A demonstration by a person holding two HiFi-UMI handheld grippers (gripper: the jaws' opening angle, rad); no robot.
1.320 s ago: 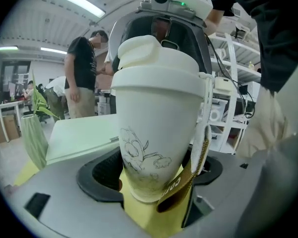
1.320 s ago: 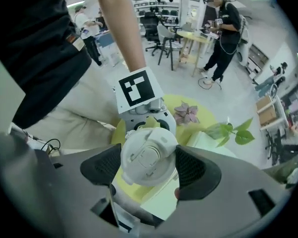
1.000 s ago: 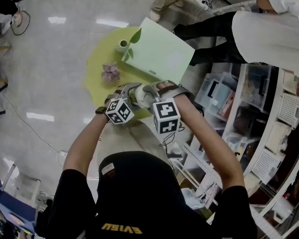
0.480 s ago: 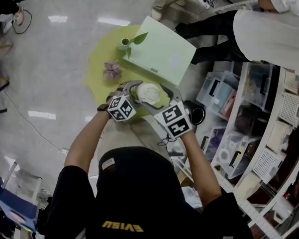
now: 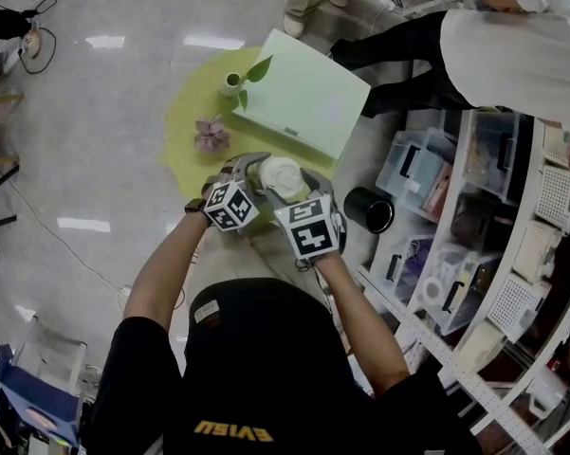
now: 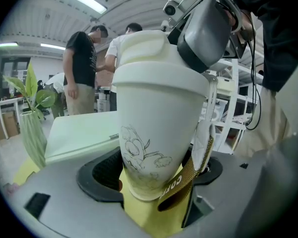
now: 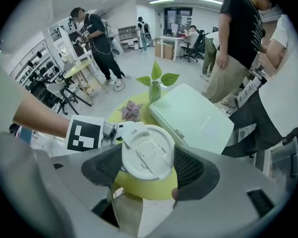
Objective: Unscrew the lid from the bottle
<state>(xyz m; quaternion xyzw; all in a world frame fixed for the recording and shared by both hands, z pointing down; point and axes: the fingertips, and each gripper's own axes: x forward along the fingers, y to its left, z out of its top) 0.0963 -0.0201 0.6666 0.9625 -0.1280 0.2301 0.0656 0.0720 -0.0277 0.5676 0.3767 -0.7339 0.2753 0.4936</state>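
Two grippers work a white bottle (image 6: 153, 108) over a yellow table (image 5: 183, 126). The left gripper (image 6: 156, 171) is clamped on the bottle's lower body. The right gripper (image 7: 149, 166), pointing steeply down from above, has just been closing its jaws on the lid (image 7: 149, 150), and both pads appear to touch its rim. The twist will likely go best with the right jaws seated squarely on the rim and the left grip kept firm, so the body does not spin with the lid. A brown strap (image 6: 181, 185) dangling beside the left gripper's right-hand jaw could snag. Beyond both grippers lie a pale green case (image 7: 193, 115), a vase of leaves (image 7: 155, 89) and a pink flower (image 7: 131, 110), all well apart from the work. People (image 7: 240, 33) stand farther off.
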